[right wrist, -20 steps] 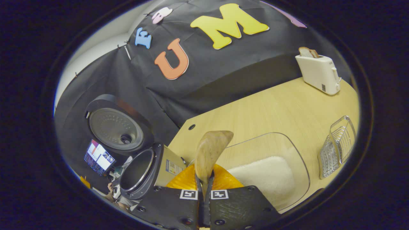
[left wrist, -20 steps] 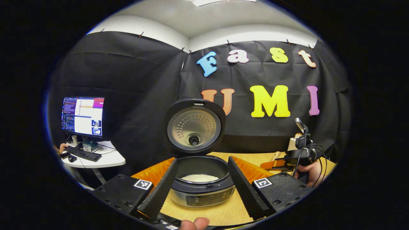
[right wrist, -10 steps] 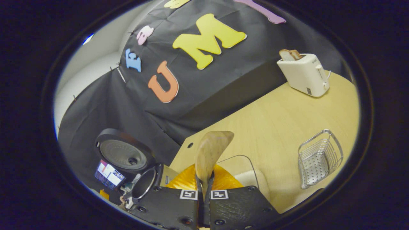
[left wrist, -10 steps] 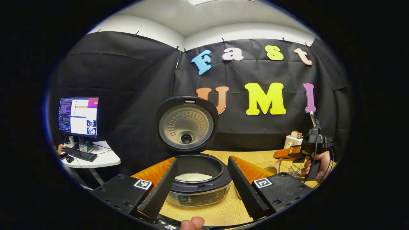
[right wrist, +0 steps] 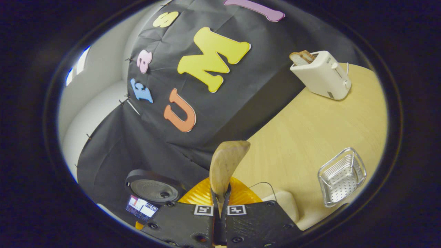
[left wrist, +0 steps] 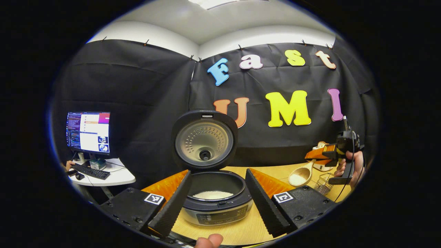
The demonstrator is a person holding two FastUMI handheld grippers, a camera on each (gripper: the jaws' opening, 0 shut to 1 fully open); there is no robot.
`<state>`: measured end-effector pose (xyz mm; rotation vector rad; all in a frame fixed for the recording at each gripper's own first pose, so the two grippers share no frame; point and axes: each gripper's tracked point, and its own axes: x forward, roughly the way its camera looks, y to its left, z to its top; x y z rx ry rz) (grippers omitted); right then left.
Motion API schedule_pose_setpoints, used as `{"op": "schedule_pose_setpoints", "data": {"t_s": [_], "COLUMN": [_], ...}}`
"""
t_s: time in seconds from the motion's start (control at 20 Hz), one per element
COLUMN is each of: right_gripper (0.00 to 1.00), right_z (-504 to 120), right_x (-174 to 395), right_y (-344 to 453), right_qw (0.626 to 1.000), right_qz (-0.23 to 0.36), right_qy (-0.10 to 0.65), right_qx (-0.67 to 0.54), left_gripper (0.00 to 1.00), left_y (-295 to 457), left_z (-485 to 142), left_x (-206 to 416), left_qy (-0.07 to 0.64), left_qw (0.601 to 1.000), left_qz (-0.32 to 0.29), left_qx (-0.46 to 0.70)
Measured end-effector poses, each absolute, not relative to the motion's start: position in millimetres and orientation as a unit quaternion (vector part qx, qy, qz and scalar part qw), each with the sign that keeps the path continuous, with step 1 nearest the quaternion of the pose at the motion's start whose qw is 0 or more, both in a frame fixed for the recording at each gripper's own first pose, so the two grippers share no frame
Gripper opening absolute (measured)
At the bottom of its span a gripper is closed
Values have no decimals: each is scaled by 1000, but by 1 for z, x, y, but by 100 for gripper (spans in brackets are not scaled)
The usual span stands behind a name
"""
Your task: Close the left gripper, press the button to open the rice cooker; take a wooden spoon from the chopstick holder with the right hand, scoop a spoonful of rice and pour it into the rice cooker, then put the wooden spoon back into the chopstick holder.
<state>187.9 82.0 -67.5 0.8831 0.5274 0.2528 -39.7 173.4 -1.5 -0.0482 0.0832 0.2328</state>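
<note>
The right gripper [right wrist: 220, 203] clamps the wooden spoon [right wrist: 225, 165] near the tabletop's [right wrist: 310, 131] right edge. The left gripper [left wrist: 215, 198] gapes wide and empty before the open rice cooker [left wrist: 213, 203].

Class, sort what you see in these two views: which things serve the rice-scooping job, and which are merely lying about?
Job:
cooker, lid open
spoon, in the right gripper
rice tub
wire holder

Lying about:
toaster
monitor
keyboard
</note>
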Motion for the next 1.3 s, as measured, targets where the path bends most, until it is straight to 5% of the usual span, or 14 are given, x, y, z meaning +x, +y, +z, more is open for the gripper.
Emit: {"op": "schedule_pose_setpoints", "data": {"t_s": [0.65, 1.3], "right_gripper": [0, 0], "right_z": [-31, -28], "right_x": [219, 220], "right_y": [295, 366], "right_qw": [839, 921], "right_qz": [254, 281], "right_qy": [304, 226], "right_qx": [373, 144], "left_gripper": [99, 99], "left_y": [239, 254], "left_z": [-18, -22], "left_x": [-56, -61], "left_qy": [54, 61], "left_qw": [983, 980], "left_qz": [174, 190], "left_qx": [-34, -25]}}
